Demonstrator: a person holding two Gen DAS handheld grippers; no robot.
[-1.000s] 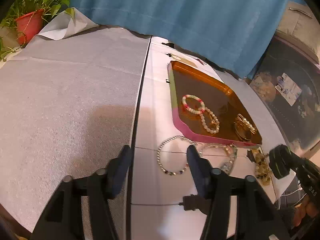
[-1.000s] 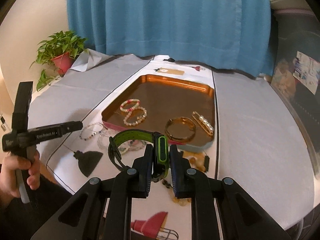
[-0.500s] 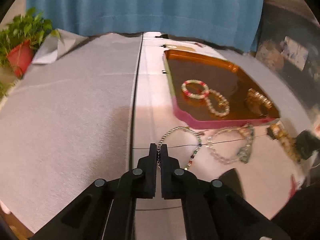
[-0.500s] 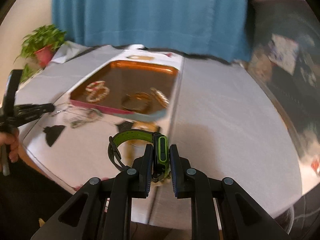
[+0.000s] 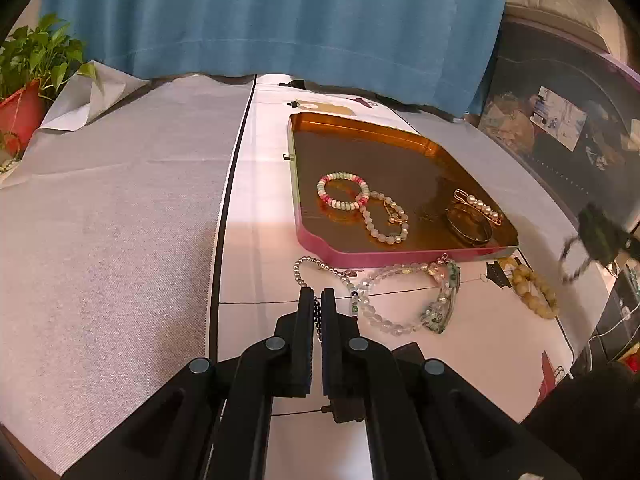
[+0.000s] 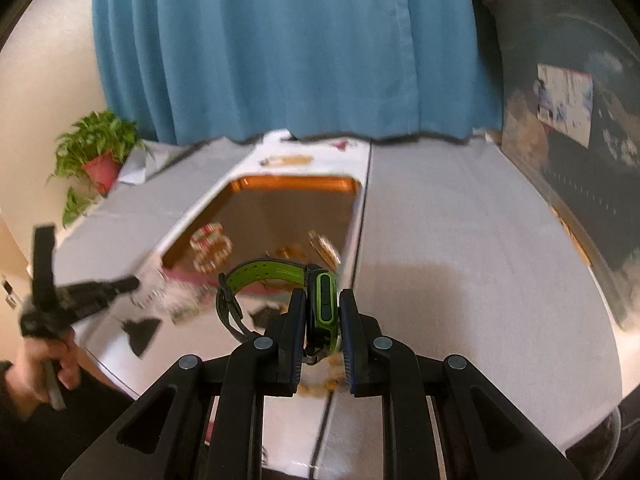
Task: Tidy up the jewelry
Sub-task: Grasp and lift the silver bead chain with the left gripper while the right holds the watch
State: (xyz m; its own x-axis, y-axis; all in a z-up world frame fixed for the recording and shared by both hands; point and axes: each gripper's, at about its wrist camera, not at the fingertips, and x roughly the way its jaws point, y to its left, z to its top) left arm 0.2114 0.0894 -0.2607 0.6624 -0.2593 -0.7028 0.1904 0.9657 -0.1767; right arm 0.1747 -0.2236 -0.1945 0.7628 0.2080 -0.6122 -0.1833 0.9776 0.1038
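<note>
My left gripper (image 5: 317, 300) is shut on the thin silver bead bracelet (image 5: 316, 266), which lies on the white mat just in front of the copper tray (image 5: 308, 236). The tray holds a pink-and-white bead bracelet (image 5: 343, 191), a pale bead bracelet (image 5: 382, 216), a gold bangle (image 5: 469, 225) and a pearl clip (image 5: 478, 206). A clear crystal bracelet (image 5: 404, 296) and a yellow bead bracelet (image 5: 536, 290) lie on the mat. My right gripper (image 6: 323, 308) is shut on a green-and-black smart band (image 6: 276, 276), held above the table's near side; it shows blurred in the left wrist view (image 5: 596, 236).
A blue curtain (image 5: 280, 20) hangs behind the table. A potted plant (image 5: 24, 80) stands at the far left. Grey cloth (image 5: 100, 220) covers the table left of the mat. Dark bins (image 5: 560, 128) stand to the right.
My left gripper closed on the silver bracelet and has drawn it slightly. My right gripper swung right, then back toward the tray, still holding the band.
</note>
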